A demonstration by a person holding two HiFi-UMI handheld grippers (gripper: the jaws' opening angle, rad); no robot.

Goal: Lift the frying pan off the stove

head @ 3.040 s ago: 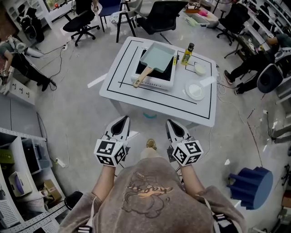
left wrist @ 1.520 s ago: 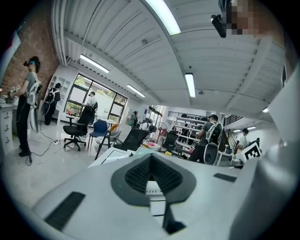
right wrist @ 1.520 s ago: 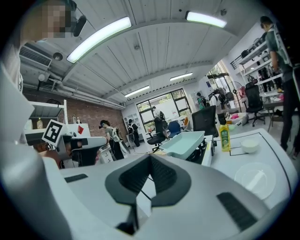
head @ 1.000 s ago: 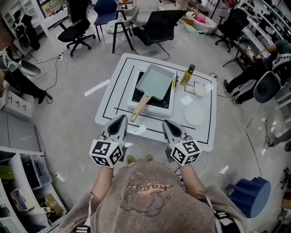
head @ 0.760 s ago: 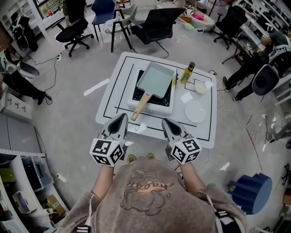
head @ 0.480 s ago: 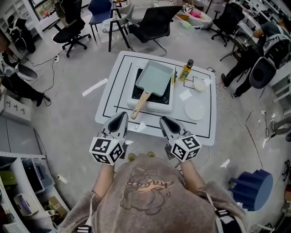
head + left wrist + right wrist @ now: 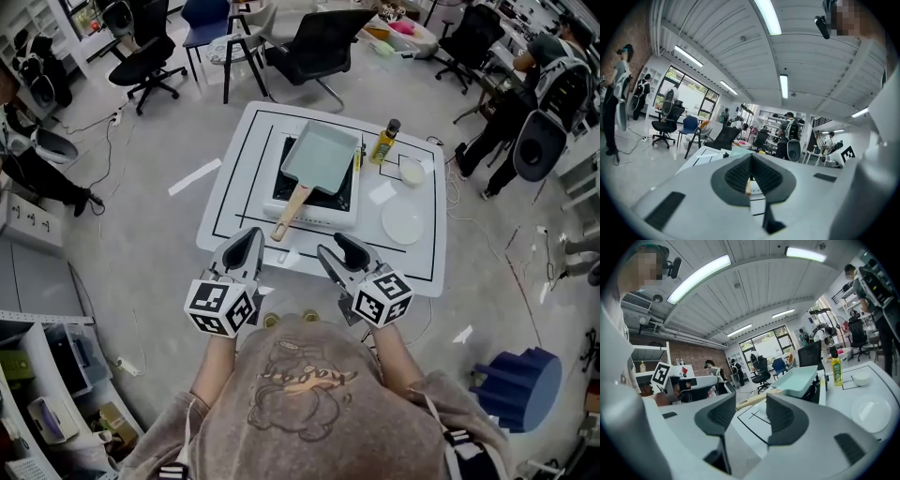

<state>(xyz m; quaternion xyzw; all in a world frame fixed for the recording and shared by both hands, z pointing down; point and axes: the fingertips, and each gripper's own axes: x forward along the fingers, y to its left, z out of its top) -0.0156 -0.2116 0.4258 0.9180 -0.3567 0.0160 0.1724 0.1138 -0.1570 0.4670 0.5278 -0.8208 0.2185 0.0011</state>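
Half opening the right gripper (image 7: 337, 255) just now, jaws parting with nothing between them; keeping the left gripper (image 7: 249, 242) pressed closed and empty; holding both at the near edge of the table (image 7: 422, 261); leaving the frying pan (image 7: 323, 155) resting on the stove (image 7: 309, 221) toward the far edge, its wooden handle (image 7: 289, 208) angling toward the near-left corner; probably readying to clamp that handle; lifting not yet begun.

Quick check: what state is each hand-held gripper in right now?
Left hand-held gripper: closed, holding nothing.
Right hand-held gripper: open, jaws have just been opening, nothing between them; frying pan handle ahead, untouched.
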